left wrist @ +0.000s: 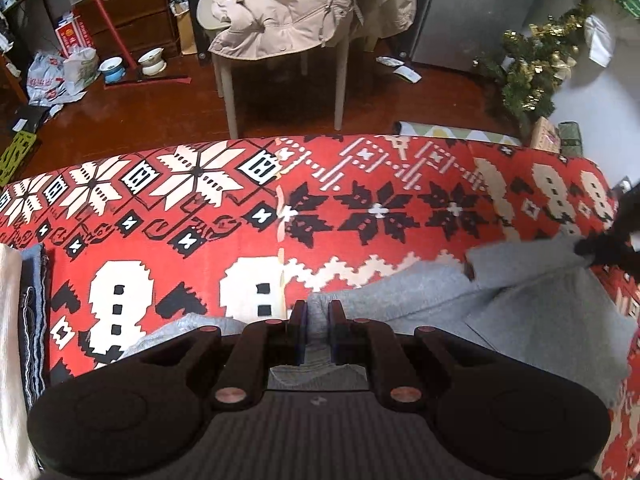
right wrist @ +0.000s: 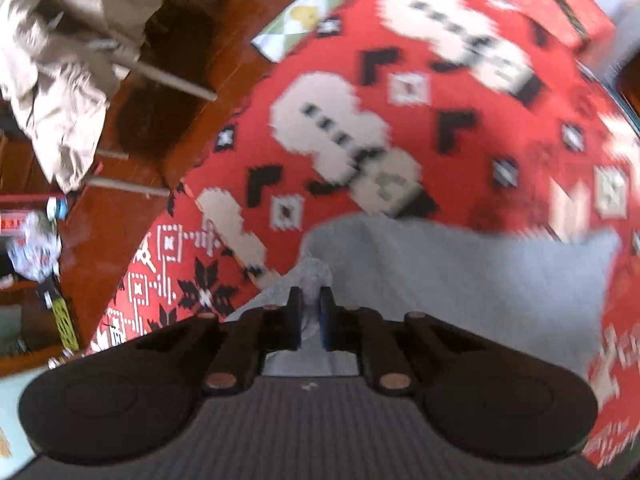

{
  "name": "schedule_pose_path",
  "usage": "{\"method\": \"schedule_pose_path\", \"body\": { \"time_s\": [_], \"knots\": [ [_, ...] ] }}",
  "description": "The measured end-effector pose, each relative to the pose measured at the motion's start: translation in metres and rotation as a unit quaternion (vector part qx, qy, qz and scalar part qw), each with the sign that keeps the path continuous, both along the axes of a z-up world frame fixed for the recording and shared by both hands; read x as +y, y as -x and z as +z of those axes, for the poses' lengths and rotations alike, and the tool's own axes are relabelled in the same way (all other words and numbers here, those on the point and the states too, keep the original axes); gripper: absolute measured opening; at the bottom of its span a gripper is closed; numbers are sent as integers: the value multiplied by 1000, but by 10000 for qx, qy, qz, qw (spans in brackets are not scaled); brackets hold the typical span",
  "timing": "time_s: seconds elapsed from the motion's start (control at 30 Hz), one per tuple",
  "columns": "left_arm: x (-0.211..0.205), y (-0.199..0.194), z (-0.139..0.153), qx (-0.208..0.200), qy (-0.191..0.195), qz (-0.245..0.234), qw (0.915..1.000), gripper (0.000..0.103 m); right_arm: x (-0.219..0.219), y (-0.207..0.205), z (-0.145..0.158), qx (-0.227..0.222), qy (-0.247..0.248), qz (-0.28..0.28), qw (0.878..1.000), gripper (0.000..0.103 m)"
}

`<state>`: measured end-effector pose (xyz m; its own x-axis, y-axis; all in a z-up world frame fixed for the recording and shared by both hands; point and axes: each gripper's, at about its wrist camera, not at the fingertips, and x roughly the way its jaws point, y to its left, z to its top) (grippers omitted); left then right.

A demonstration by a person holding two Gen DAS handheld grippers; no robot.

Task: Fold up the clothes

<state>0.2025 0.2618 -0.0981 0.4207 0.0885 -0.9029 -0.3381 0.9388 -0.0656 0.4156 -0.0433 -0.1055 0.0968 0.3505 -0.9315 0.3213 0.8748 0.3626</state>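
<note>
Grey garment (left wrist: 540,304) lies on the red patterned blanket (left wrist: 280,220) in the left wrist view, and the left gripper (left wrist: 318,314) pinches a fold of its near edge, with a beige coat (left wrist: 288,8) on a chair beyond the blanket. From the right wrist, blurred, the right gripper (right wrist: 310,312) is clamped on a raised bunch of the same grey garment (right wrist: 480,280), which spreads over the blanket (right wrist: 460,120).

You are working in a lived-in home room: a beige coat (left wrist: 288,8) draped over a chair (left wrist: 280,80), a wooden drawer unit (left wrist: 132,12), bowls (left wrist: 132,66) and plastic bags (left wrist: 52,80) on the wood floor (left wrist: 160,116), and a small decorated Christmas tree (left wrist: 532,68) surround your red patterned blanket (left wrist: 320,208).
</note>
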Motion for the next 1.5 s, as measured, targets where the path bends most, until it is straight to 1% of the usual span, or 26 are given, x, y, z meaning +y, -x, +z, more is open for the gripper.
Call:
{"method": "schedule_pose_path", "body": {
  "time_s": [0.13, 0.23, 0.3, 0.37, 0.5, 0.6, 0.67, 0.77, 0.87, 0.93, 1.0, 1.07, 1.13, 1.17, 1.2, 1.23, 1.27, 1.3, 1.37, 1.4, 1.43, 1.47, 1.5],
  "knots": [
    [-7, 11, 8, -20, -34, -201, 9998, 11, -15, 38, 15, 7, -7, -320, 9995, 8],
    [-8, 15, 11, -14, -23, -256, 9997, 11, -21, 62, 22, 53, -86, -600, 9981, 8],
    [-6, 14, 12, -18, -5, -240, 9997, 11, -21, 70, 24, 52, -145, -776, 9969, 8],
    [0, 9, 10, -18, 95, -136, 9999, 11, -17, 69, 25, 9, -216, -958, 9952, 8],
    [16, -12, 5, -63, 268, 159, 9995, 10, -8, 53, 22, 39, -408, -1231, 9915, 9],
    [25, -29, 5, -161, 252, 246, 9993, 10, 3, 33, 17, -2, -459, -1284, 9907, 9],
    [29, -39, 5, -217, 216, 250, 9992, 10, 10, 22, 17, -68, -507, -1264, 9907, 9],
    [35, -50, -3, -166, 222, 324, 9991, 10, 20, 7, 16, -143, -558, -1195, 9912, 9],
    [43, -58, -14, -71, 384, 538, 9978, 10, 29, -8, 9, -173, -565, -1115, 9920, 9],
    [48, -62, -20, -41, 451, 691, 9966, 10, 36, -18, -1, -178, -508, -1039, 9931, 10],
    [54, -66, -24, -70, 539, 847, 9949, 12, 40, -27, -14, -143, -549, -1018, 9932, 15],
    [61, -67, -24, -190, 708, 1024, 9920, 16, 42, -36, -26, -106, -638, -992, 9930, 18],
    [69, -68, -18, -398, 827, 1122, 9894, 18, 43, -43, -33, -118, -770, -936, 9926, 26],
    [72, -68, -14, -477, 851, 1132, 9888, 22, 43, -46, -31, -207, -822, -850, 9928, 37],
    [75, -69, -10, -531, 853, 1118, 9886, 24, 42, -50, -27, -328, -866, -717, 9931, 43],
    [77, -70, -7, -563, 849, 1064, 9891, 28, 42, -53, -24, -448, -909, -584, 9931, 43],
    [78, -71, -3, -575, 841, 978, 9900, 28, 41, -57, -18, -606, -897, -347, 9935, 46],
    [76, -72, 1, -579, 810, 815, 9917, 28, 42, -61, -12, -791, -844, -34, 9933, 49],
    [68, -75, 9, -572, 708, 363, 9952, 29, 45, -69, 0, -1146, -556, 742, 9891, 50],
    [61, -77, 12, -573, 660, 100, 9961, 29, 49, -71, 4, -1349, -349, 1278, 9820, 49],
    [52, -79, 15, -576, 613, -194, 9963, 31, 53, -72, 9, -1561, -147, 1850, 9702, 49],
    [41, -81, 18, -576, 562, -506, 9955, 33, 58, -71, 12, -1781, 36, 2437, 9534, 48],
    [30, -83, 19, -569, 519, -825, 9936, 34, 65, -67, 14, -1996, 228, 3075, 9301, 46]
  ]
}}
